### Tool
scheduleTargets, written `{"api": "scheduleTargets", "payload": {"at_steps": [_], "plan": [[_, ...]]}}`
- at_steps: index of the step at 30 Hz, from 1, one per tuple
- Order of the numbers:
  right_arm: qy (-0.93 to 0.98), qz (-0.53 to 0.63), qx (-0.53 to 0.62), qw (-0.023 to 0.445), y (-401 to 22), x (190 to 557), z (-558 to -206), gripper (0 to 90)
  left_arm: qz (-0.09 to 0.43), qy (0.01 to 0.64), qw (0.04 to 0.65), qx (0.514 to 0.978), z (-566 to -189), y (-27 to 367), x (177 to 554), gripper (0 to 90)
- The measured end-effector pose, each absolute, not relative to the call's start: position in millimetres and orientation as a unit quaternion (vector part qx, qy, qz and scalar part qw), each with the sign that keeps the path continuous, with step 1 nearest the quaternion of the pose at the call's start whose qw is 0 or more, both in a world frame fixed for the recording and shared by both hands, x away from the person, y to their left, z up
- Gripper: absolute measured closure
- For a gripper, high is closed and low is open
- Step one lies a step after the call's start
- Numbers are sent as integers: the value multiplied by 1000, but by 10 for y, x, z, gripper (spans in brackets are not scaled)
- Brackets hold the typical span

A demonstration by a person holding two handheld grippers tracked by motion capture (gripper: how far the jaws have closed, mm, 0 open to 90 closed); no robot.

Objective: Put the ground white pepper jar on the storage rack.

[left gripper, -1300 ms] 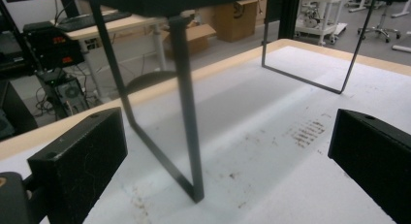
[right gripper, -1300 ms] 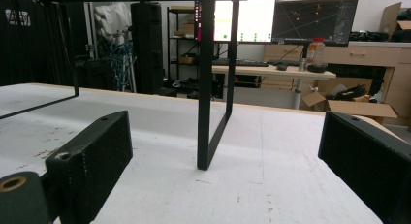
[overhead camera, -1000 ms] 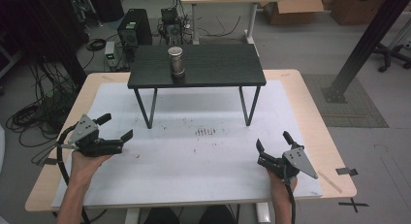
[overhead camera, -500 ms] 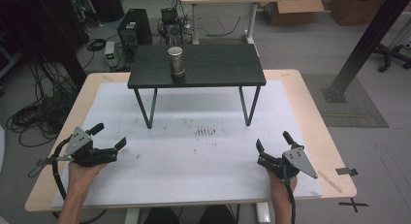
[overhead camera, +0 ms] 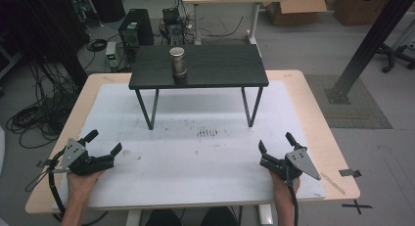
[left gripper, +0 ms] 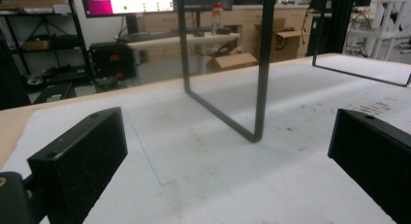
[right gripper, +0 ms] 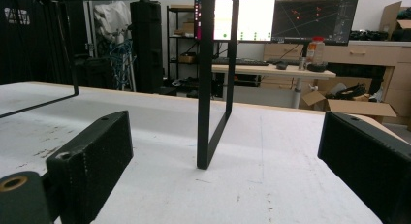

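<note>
One metal cup point(overhead camera: 177, 61), a dull silver cylinder, stands upright in the upper middle of the high view, on the left half of a small black bench point(overhead camera: 230, 69). The bench is a flat, dark, wood-grained rectangle on two thin black metal leg frames, each a squared U-shape; one such frame point(left gripper: 228, 83) rises in the middle of the left gripper view and another point(right gripper: 213, 88) in the middle of the right gripper view.

There are two grippers, both well apart from the cup and low in the high view. The left gripper point(overhead camera: 103, 147), at the lower left, has its jaws spread wide with nothing between them; in its own view the two blocky matte black jaws stand at the frame's sides. The right gripper point(overhead camera: 275, 148), at the lower right, is likewise spread wide and empty, with a grey three-cornered plate on top. Each is held by one hand.

Below everything lies one white mat point(overhead camera: 205, 167), scuffed and speckled with dark marks, covering most of a light wooden table point(overhead camera: 313, 108) with rounded corners.
</note>
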State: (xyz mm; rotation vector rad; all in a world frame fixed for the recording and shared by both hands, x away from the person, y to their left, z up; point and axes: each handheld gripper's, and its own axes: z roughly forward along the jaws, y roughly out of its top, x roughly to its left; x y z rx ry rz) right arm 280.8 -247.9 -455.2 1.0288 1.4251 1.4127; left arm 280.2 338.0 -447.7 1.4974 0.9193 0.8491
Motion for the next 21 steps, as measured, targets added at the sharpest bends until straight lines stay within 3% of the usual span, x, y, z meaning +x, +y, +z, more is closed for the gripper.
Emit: {"api": "scheduleTargets", "payload": {"at_steps": [21], "plan": [[570,567,412,429,-2483,2805,-4553,50,381,381,588,604,-4540,3432,2712,8]]}}
